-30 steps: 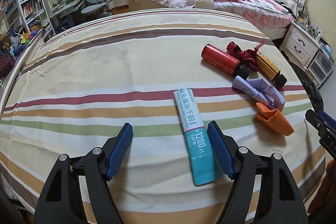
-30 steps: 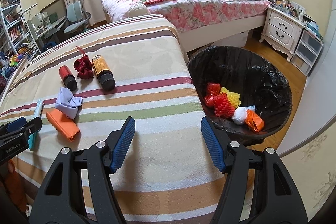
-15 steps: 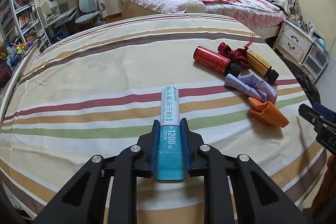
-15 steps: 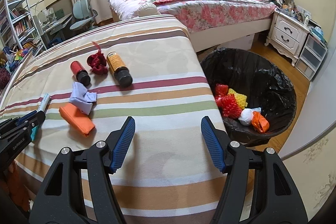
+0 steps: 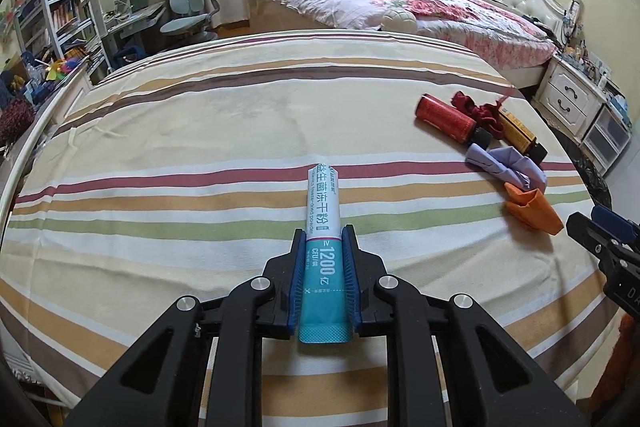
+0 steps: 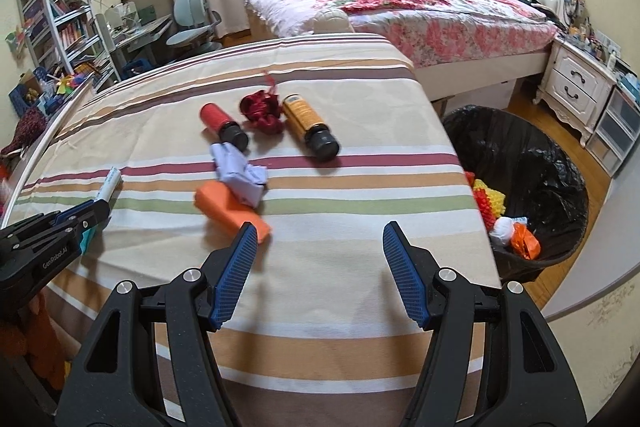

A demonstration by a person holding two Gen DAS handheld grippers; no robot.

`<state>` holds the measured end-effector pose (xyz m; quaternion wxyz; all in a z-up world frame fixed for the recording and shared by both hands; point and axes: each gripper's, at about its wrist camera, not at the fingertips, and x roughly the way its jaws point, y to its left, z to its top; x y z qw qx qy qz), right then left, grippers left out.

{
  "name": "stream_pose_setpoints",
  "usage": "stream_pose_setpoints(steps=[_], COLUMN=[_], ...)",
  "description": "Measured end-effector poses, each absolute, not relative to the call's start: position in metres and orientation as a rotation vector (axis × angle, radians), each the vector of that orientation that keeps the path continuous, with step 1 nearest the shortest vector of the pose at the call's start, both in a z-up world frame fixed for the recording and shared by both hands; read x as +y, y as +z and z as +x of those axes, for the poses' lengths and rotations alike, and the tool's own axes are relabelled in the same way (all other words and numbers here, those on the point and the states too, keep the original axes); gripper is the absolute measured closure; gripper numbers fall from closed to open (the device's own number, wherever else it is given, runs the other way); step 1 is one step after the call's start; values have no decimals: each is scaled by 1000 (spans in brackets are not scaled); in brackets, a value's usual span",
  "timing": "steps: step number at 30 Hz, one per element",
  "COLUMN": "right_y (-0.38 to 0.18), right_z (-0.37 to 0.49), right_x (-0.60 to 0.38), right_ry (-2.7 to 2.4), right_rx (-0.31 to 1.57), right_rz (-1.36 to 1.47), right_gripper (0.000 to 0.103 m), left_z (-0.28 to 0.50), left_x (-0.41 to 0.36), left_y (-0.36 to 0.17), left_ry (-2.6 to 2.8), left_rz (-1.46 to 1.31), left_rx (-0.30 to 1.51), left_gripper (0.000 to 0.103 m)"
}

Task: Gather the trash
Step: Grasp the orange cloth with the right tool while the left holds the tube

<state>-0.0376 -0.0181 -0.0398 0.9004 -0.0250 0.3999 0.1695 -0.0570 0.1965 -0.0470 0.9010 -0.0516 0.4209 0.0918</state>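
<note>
left gripper has clamped onto the sachet.

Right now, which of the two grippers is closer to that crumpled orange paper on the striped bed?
The right gripper: its open jaws hang just beside the orange paper. The left gripper, farther off, is clamped on the teal-and-white sachet.

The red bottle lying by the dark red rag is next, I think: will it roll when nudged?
Probably: the red bottle is round and lies on its side. The soft striped cover may slow it. It looks rigid.
</note>
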Motion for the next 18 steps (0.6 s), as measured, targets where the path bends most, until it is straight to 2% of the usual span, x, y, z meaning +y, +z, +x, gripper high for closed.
stream_pose_setpoints(steps=[7, 9, 14, 18], right_y=[-44, -45, -51, -50], right_z=[-41, -40, -38, -42], right_x=[9, 15, 23, 25], right_ry=[402, 413, 433, 434], right_rx=[830, 833, 857, 847], right_rz=[-103, -115, -143, -153], right_gripper=[40, 48, 79, 83], left_z=[-63, -65, -66, -66], left_x=[210, 214, 218, 216], left_y=[-47, -48, -51, -53], left_ry=[223, 227, 228, 227], left_rz=[-121, -127, -142, -145], left_rx=[865, 867, 872, 871], left_gripper=[84, 84, 84, 84])
